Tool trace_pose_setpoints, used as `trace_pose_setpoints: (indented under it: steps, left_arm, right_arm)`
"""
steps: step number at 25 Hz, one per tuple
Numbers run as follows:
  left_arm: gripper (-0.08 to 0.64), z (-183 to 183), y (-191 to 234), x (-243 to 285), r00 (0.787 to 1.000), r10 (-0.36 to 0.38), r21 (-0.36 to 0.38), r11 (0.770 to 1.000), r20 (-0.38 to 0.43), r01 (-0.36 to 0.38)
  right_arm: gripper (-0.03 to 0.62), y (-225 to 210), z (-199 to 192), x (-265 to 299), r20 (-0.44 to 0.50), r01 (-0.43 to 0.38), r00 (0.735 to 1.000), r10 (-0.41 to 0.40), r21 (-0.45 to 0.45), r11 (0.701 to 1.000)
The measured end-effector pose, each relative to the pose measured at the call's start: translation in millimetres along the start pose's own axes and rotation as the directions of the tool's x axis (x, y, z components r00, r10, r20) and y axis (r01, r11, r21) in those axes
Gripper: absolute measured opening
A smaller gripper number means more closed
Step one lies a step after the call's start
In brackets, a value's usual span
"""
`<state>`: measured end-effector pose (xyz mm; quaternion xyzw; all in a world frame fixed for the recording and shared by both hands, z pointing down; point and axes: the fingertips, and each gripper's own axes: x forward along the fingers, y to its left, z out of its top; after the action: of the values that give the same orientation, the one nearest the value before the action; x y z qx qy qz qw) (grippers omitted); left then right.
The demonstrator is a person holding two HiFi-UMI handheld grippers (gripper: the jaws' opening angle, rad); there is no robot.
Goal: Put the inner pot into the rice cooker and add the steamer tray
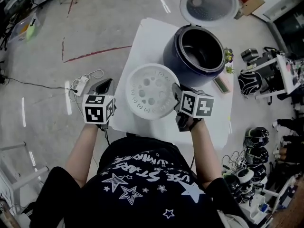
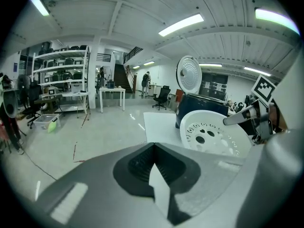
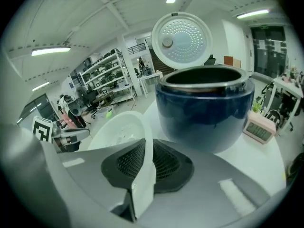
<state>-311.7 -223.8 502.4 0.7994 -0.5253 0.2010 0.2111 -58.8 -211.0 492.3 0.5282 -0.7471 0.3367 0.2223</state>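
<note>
The dark blue rice cooker (image 1: 194, 49) stands on the white table (image 1: 142, 37) with its lid (image 1: 209, 4) swung open; a metal rim shows round its opening (image 3: 204, 80). The white steamer tray (image 1: 151, 91), round with several holes, hangs over the table's near side, just in front of the cooker. My right gripper (image 1: 176, 91) is shut on the tray's right rim (image 3: 142, 146). Left of the table, my left gripper (image 1: 105, 84) is apart from the tray (image 2: 213, 137), jaws together (image 2: 154, 170) with nothing between them.
A small digital clock (image 1: 221, 84) and a little plant (image 1: 229, 56) sit on the table right of the cooker. A power strip (image 1: 80, 84) with cables lies on the floor at left. Helmets (image 1: 249, 82) and racks crowd the right side.
</note>
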Motion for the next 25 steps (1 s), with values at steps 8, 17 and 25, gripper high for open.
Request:
trace_pose_setpoints:
  steps: [8, 17, 25]
  left_arm:
    - [0.012, 44, -7, -10, 0.997, -0.033, 0.035, 0.999, 0.072, 0.031]
    - [0.012, 87, -32, -3, 0.990, -0.070, 0.068, 0.996, 0.123, 0.062]
    - [0.012, 117, -89, 14, 0.983, -0.118, 0.140, 0.985, 0.142, 0.098]
  right_arm:
    - [0.069, 18, 49, -39, 0.111, -0.070, 0.992, 0.065, 0.048, 0.996]
    - [0.071, 3, 97, -76, 0.223, -0.104, 0.971, 0.082, 0.090, 0.990]
    - [0.074, -57, 124, -108, 0.290, -0.105, 0.955, 0.067, 0.119, 0.987]
